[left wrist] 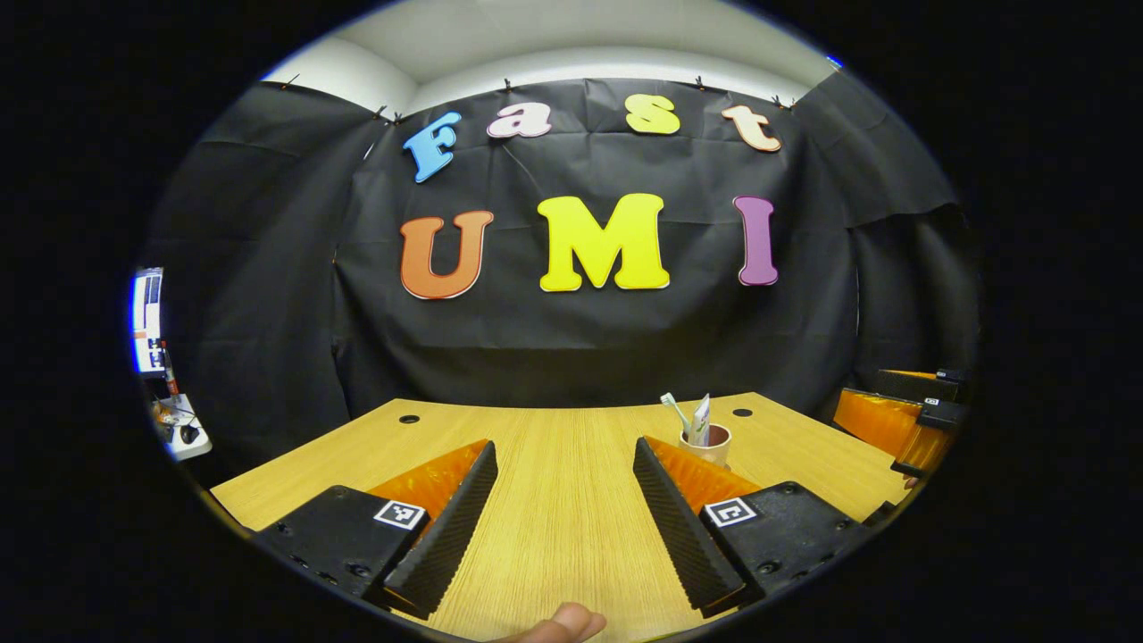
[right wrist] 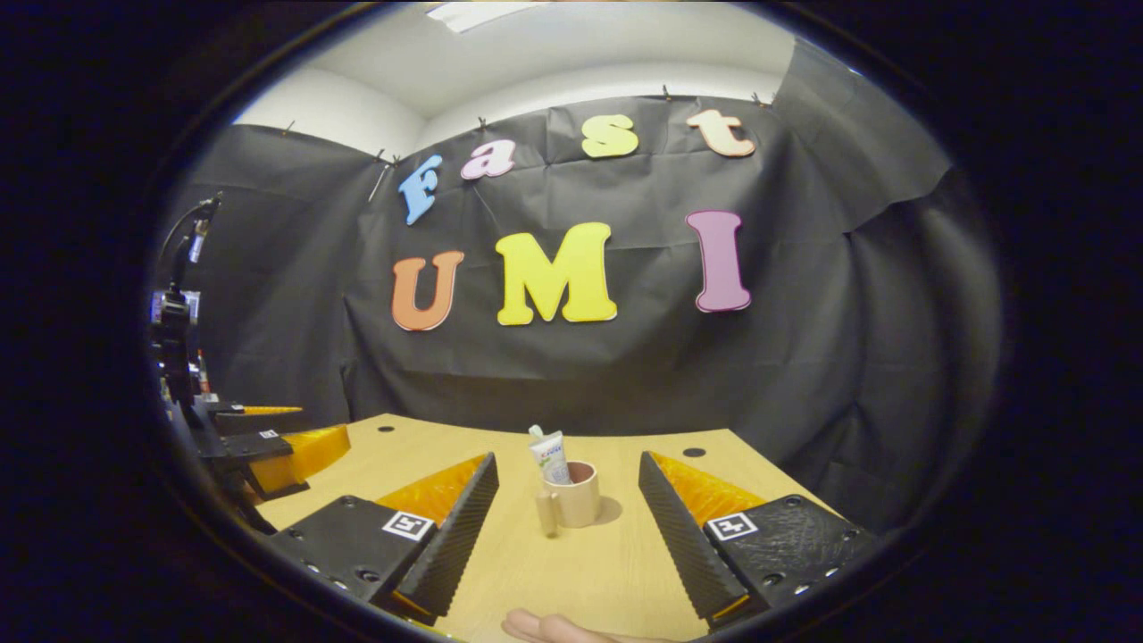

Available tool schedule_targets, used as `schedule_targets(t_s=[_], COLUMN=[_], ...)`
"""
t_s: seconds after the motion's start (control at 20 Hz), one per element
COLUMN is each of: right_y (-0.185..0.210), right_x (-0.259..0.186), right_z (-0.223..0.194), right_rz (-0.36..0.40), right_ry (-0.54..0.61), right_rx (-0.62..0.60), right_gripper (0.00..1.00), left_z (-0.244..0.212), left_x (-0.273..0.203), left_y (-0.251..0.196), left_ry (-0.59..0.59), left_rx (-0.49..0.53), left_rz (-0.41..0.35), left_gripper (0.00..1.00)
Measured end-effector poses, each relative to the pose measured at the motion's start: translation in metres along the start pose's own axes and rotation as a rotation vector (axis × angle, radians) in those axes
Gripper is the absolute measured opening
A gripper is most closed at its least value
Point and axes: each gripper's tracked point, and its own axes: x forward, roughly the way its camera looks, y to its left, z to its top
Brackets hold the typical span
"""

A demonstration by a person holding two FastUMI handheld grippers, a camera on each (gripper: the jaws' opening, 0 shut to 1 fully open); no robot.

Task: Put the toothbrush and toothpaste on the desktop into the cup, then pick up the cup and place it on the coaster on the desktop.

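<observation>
The tan ceramic cup [right wrist: 571, 502] is seen upright on the pale wooden counter [right wrist: 589, 572], the white toothbrush [left wrist: 672, 410] and toothpaste tube [right wrist: 550, 455] leaning inside it; the right gripper [right wrist: 568, 525] is aligned before the cup, jaws wide, seemingly for a grasp; the left gripper [left wrist: 564, 509] is held aside, jaws wide.

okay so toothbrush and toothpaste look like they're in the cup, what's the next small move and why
Probably ease the right hand-held gripper forward around the cup. It is open with the cup between its fingers, and the toothpaste and toothbrush already stand inside. No coaster is identifiable.
</observation>
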Motion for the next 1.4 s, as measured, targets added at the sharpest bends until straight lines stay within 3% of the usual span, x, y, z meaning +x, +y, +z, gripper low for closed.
schedule_targets(t_s=[0.3, 1.4], right_y=[-0.004, 0.001], right_x=[0.000, 0.003], right_z=[0.003, -0.005], right_rz=[-0.007, 0.003], right_ry=[-0.005, 0.019], right_rx=[-0.001, -0.031], right_gripper=[0.95, 0.97], left_z=[-0.015, -0.026], left_x=[0.003, 0.002], left_y=[-0.003, -0.020], left_ry=[0.047, 0.053], left_rx=[-0.065, -0.019], left_rz=[-0.025, -0.044], left_gripper=[0.98, 0.98])
